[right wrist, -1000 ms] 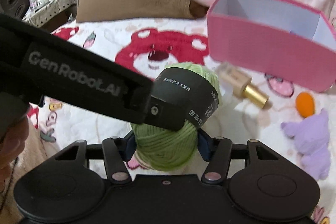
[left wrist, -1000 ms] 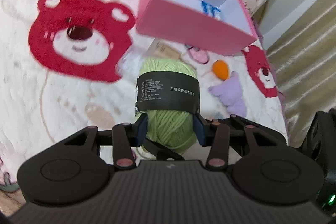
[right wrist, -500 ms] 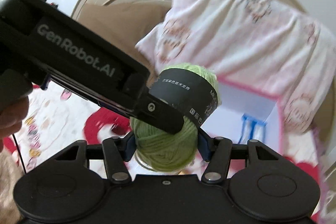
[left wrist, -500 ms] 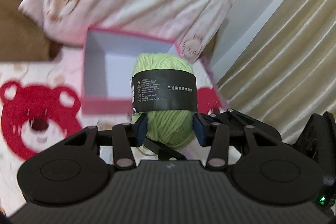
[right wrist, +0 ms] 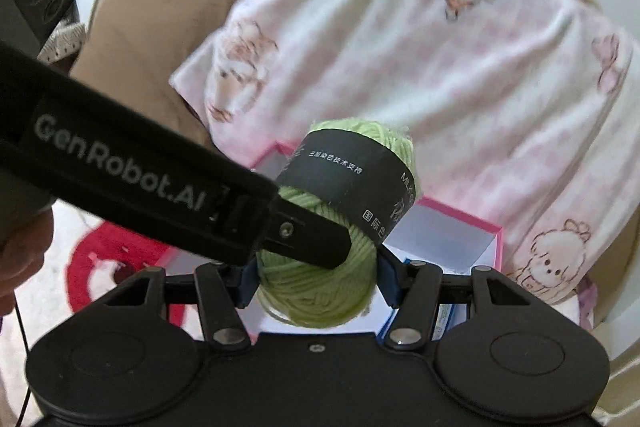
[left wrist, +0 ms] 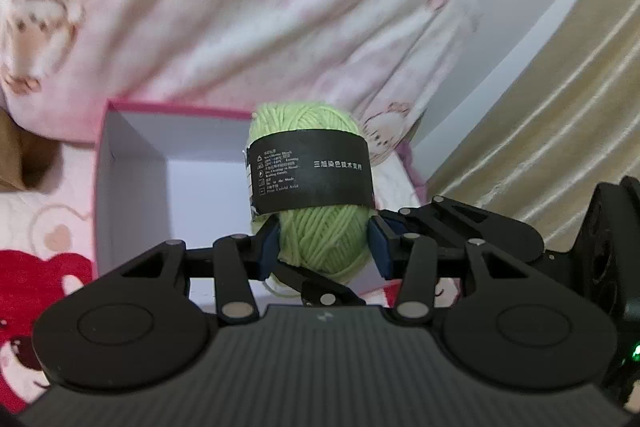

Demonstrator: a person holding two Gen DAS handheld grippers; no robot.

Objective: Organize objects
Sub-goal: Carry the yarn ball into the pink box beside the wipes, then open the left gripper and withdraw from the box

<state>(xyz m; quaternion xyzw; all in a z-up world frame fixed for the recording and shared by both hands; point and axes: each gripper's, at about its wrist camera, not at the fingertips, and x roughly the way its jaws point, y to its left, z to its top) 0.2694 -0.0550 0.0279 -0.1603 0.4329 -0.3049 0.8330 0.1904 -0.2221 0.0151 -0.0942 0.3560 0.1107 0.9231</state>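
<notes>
A light green yarn ball [left wrist: 320, 243] with a black paper band hangs in the air, gripped from two sides. My left gripper [left wrist: 324, 247] is shut on its lower half, blue pads pressing both flanks. My right gripper [right wrist: 316, 283] is shut on the same yarn ball [right wrist: 316, 291] from another angle. The left gripper's black body [right wrist: 140, 179] crosses the right wrist view diagonally. Just beyond and below the yarn stands the open pink box [left wrist: 132, 187] with a white inside. In the right wrist view the pink box [right wrist: 452, 231] lies directly under the ball.
A pink pillow with a bear print [left wrist: 240, 7] leans behind the box. A brown cushion [right wrist: 152, 39] lies to its left, and a beige curtain [left wrist: 560, 107] hangs on the right. The bed sheet with a red bear [left wrist: 36, 279] stretches left of the box. A hand [right wrist: 20, 259] shows at the left edge.
Both grippers have carried the yarn ball up and forward, away from the toys on the sheet. The pink box has come from far ahead to right under the ball.
</notes>
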